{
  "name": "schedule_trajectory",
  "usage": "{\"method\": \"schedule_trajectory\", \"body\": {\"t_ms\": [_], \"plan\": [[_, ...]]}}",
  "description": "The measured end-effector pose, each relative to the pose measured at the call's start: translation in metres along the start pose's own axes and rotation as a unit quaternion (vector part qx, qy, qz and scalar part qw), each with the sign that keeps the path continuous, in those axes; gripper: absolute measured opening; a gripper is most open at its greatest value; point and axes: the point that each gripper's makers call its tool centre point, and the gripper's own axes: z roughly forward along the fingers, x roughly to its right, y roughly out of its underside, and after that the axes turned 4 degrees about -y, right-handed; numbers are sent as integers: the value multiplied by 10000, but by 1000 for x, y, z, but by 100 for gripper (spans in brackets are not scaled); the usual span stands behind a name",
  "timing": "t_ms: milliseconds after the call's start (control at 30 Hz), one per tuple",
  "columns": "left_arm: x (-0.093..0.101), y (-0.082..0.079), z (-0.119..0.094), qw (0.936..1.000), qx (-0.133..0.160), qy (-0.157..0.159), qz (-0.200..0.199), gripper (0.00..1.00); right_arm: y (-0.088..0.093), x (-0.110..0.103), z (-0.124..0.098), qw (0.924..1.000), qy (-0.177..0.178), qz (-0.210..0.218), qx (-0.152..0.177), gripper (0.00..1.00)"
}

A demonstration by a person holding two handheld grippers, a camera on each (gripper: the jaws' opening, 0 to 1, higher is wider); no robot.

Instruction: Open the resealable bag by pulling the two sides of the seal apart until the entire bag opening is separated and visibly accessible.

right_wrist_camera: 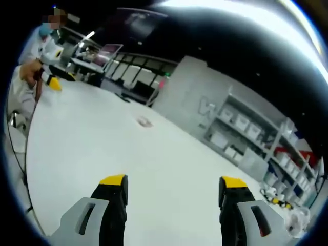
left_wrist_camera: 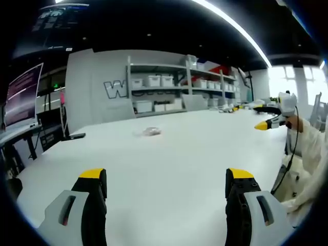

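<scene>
White table (left_wrist_camera: pixel 169 169) spread ahead in the left gripper view, where the left gripper (left_wrist_camera: pixel 166 184) hung with jaws wide and empty, aimed at the resealable bag (left_wrist_camera: pixel 149 132) lying flat near the far edge, well apart, likely for an approach.

Right gripper view: the right gripper (right_wrist_camera: pixel 171 192) likewise gaped empty, facing the bag (right_wrist_camera: pixel 144 122) mid-table.

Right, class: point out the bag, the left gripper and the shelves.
bag (left_wrist_camera: pixel 147 132), left gripper view, its middle.
left gripper (left_wrist_camera: pixel 166 180), left gripper view, midway between its tips.
shelves (left_wrist_camera: pixel 169 92), left gripper view, a middle shelf.
</scene>
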Motion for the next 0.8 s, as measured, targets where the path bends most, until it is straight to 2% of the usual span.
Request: {"method": "schedule_trajectory", "body": {"t_ms": [800], "plan": [[1, 1, -2, 10000, -30, 7, -3, 95, -5, -8, 10, 9995, -88, -296, -26, 72]]}}
